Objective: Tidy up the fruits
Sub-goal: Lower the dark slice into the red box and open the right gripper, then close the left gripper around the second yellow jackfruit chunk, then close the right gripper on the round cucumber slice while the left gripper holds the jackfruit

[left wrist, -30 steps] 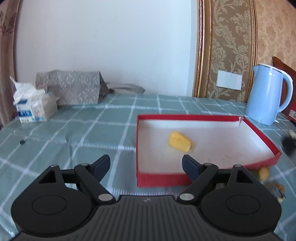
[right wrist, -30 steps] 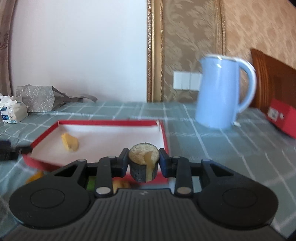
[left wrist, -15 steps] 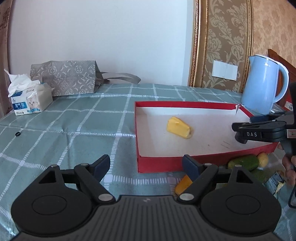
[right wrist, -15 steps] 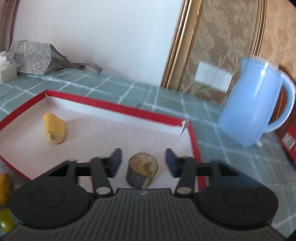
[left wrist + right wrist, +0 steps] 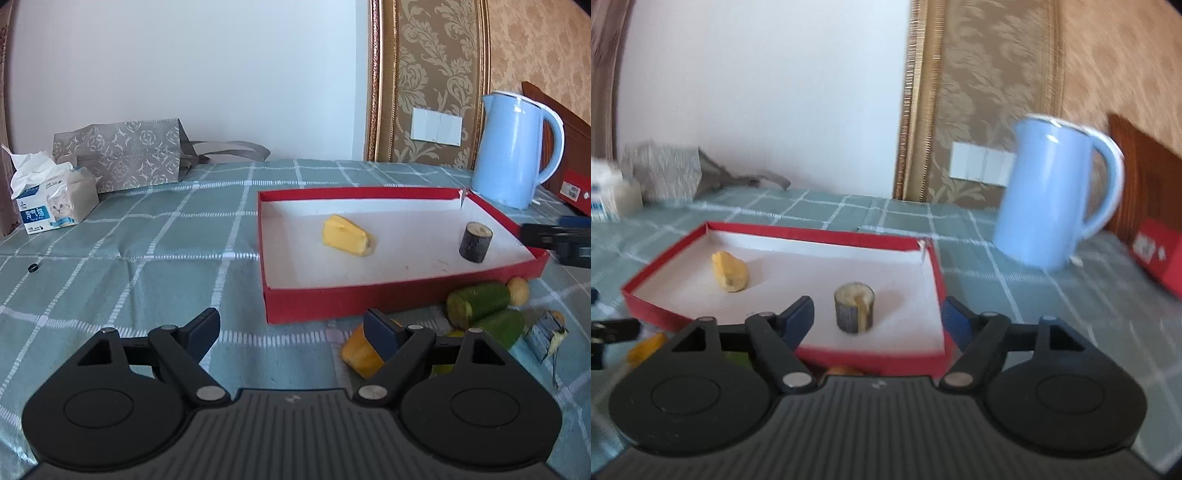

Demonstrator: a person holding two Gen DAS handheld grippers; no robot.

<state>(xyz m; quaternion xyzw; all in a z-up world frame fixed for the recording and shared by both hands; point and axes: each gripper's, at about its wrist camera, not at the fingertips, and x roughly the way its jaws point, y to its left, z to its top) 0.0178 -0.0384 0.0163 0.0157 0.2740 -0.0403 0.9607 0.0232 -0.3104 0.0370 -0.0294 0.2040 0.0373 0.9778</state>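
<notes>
A red tray [image 5: 369, 304] with a white floor holds a yellow fruit piece [image 5: 347, 236] and an upright dark-skinned fruit stub [image 5: 475, 242]. Both show in the right wrist view: the tray [image 5: 871, 356], the yellow piece [image 5: 730, 271], the stub [image 5: 854, 312]. My right gripper [image 5: 877, 319] is open and empty, just in front of the stub. My left gripper [image 5: 291, 330] is open and empty above the cloth before the tray. Loose fruit lies in front of the tray: an orange piece [image 5: 360, 354], green pieces [image 5: 478, 302] and a small yellow one [image 5: 518, 290].
A blue kettle [image 5: 515, 147] stands behind the tray's right corner. A tissue box [image 5: 51, 203] and a grey paper bag [image 5: 122, 155] are at the back left. A red box [image 5: 1156, 251] lies at the far right. A small black ring [image 5: 33, 267] lies on the cloth.
My right gripper set the dark stub down in the tray, opened and drew back. My left gripper pulled back from the tray, bringing the loose fruit into view.
</notes>
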